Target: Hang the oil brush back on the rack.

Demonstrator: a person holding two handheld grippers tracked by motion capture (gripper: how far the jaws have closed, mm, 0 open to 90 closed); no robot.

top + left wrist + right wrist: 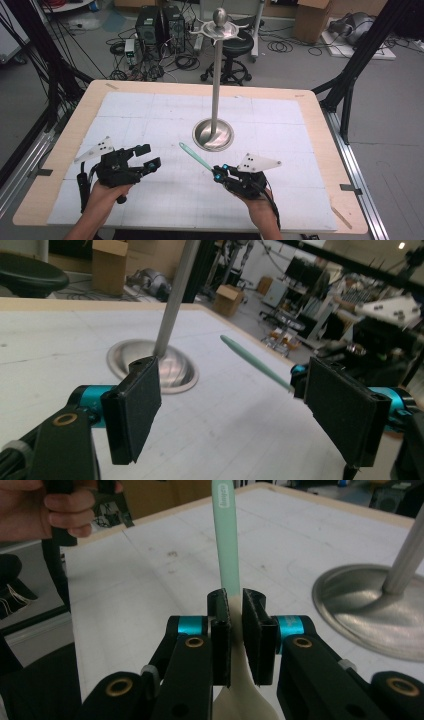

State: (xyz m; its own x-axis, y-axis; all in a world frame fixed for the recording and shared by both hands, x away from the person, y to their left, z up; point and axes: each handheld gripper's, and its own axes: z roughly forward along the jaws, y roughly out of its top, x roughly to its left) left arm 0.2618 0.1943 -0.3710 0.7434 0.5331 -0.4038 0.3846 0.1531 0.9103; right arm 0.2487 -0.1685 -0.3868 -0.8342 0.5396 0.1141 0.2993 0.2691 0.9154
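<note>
A utensil with a mint-green handle [195, 156] and a cream head [240, 695] is held in my right gripper [218, 173], which is shut on its neck. The handle [224, 530] points up and away from the jaws, toward the table's left in the high view. A tall metal stand [216, 75] with hooks at its top rises from a round base [213, 135] at the table's middle. To the left, my left gripper [150, 156] hovers above the mat, open and with nothing in it. In the left gripper view its pads [135, 410] frame the green handle [255, 364] and the stand's base [175, 370].
A white gridded mat [150, 115] covers most of the wooden table [320, 125]. Beyond the far edge stand a black stool [235, 50], computer towers [160, 25], floor cables and cardboard boxes. Black frame legs [350, 75] flank the table.
</note>
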